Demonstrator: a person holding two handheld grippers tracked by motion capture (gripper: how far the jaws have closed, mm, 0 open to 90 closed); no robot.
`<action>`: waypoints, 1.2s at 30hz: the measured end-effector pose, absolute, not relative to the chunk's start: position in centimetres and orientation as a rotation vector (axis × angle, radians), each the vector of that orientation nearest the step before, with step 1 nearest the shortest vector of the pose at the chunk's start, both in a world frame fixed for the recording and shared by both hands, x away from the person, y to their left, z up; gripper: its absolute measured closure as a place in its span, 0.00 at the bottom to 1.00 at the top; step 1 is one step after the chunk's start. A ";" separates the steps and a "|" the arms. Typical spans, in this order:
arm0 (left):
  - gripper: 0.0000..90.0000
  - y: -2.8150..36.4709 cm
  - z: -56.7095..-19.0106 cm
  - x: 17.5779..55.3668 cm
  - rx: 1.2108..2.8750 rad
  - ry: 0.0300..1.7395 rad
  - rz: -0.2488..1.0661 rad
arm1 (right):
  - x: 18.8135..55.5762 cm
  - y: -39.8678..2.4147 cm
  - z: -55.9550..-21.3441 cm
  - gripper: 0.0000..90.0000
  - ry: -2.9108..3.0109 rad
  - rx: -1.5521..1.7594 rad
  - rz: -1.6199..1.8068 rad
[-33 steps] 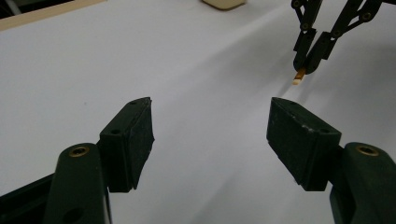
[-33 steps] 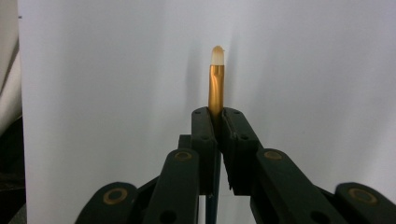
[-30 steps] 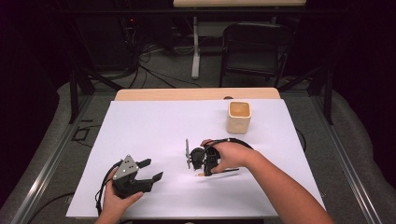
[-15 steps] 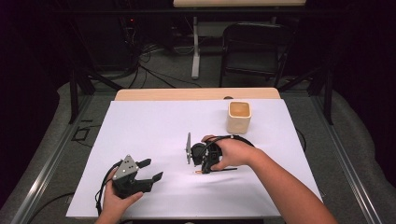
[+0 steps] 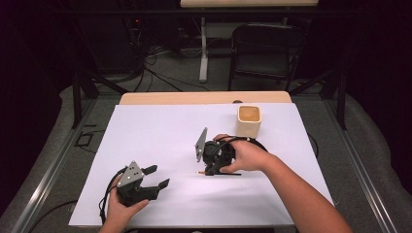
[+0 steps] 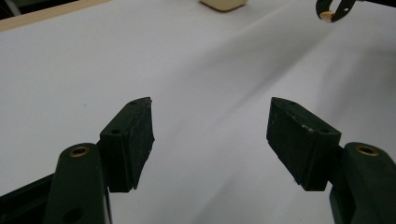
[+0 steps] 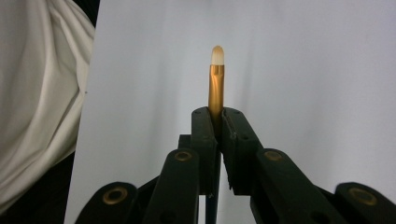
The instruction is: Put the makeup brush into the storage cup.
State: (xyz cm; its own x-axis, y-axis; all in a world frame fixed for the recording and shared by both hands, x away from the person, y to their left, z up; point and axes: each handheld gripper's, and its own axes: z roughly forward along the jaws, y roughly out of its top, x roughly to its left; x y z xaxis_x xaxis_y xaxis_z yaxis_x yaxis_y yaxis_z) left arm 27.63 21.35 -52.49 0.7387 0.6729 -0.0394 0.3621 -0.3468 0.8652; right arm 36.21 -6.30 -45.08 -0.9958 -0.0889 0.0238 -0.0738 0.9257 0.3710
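White sheeting covers the worktop [image 5: 160, 136] before a dark room. Right gripper [image 7: 216, 122] jaws are clamped on a slim brush [image 7: 216, 79], gold ferrule and pale tip projecting beyond them, held just above the sheet. Left gripper [image 6: 210, 135] jaws stand apart, empty. Recommended: keep the clamp firm, carry the brush level toward the beige cup [image 5: 249, 120], then tip it upright.

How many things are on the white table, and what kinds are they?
Grippers: 2, left gripper and right gripper
Brushes: 1, gold-handled brush in the right gripper
Cups: 1, cream cup
Total: 4
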 end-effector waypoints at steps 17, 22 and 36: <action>0.35 21.4 -52.5 27.6 1.969 0.790 0.404 | 35.8 -7.4 -43.8 0.93 -3.001 -0.010 -0.902; 0.35 21.3 -52.5 27.6 1.968 0.789 0.403 | 35.4 -7.6 -43.7 0.93 -2.995 -0.055 -0.978; 0.36 21.3 -52.5 27.6 1.969 0.785 0.399 | 34.6 -9.1 -43.9 0.93 -2.931 -0.176 -1.277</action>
State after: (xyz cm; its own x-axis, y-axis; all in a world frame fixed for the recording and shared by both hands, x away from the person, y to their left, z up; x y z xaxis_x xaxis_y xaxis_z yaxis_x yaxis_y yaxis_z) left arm 27.59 21.25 -52.50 0.7409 0.6703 -0.0410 0.3621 -0.3474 0.8650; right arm 34.61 -9.08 -43.92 -0.9922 0.1243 -0.0115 0.0762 0.6761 0.7329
